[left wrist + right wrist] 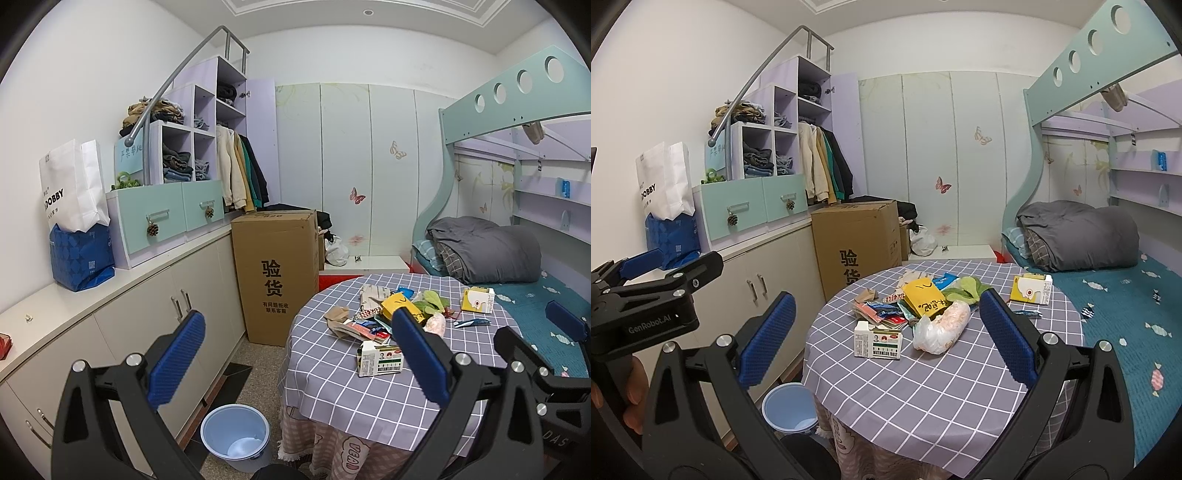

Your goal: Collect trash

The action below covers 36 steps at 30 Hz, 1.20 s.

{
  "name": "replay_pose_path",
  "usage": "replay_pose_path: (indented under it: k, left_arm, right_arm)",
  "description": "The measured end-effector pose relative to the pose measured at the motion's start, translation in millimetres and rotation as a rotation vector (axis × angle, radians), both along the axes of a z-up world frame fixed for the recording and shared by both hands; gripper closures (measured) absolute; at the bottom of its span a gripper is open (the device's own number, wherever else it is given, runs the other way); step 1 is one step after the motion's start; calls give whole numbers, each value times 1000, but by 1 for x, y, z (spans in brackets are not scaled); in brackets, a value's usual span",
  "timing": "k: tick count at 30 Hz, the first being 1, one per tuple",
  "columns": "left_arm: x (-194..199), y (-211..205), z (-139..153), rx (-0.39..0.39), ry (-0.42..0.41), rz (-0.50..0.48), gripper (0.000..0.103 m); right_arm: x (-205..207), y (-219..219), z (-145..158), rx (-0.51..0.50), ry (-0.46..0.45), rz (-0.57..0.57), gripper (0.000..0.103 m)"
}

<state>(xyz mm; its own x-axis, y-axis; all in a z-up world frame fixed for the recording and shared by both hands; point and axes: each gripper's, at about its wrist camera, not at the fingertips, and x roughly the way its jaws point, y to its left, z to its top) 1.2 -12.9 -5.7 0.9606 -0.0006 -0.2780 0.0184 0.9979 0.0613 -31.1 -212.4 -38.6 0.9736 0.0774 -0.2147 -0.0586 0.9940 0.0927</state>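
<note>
A pile of trash lies on the round table with the grey checked cloth [923, 398]: a white and green carton [878, 340], a crumpled clear plastic bag [940, 326], a yellow packet [923, 297], green leaves [964, 288], flat wrappers [879, 314] and a yellow and white box [1030, 290]. The carton [380, 360] and yellow box [477, 299] also show in the left wrist view. A light blue bin [236, 435] stands on the floor left of the table. My left gripper [295, 358] is open and empty above the table's left edge. My right gripper [886, 341] is open and empty, short of the pile.
A tall cardboard box [277, 273] stands beyond the table by the white cabinets [177, 295]. A bunk bed with a grey duvet [1078, 236] runs along the right. A white paper bag [72, 184] in a blue bag sits on the counter.
</note>
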Motion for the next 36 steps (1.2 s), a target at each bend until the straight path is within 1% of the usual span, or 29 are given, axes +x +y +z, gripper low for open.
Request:
replay_pose_path:
  k: [5, 19, 21, 36]
  left_arm:
    - [-4, -6, -2, 0, 0, 0, 4]
    - [-3, -4, -2, 2, 1, -1, 4]
    - [-1, -7, -6, 5, 3, -3, 4]
    - [2, -7, -11, 8, 15, -4, 4]
  right_arm:
    - [-1, 2, 0, -2, 2, 7, 6]
    - [1, 4, 1, -5, 2, 11, 6]
    - [1, 4, 1, -5, 3, 10, 6]
    - [2, 3, -2, -1, 11, 8, 6]
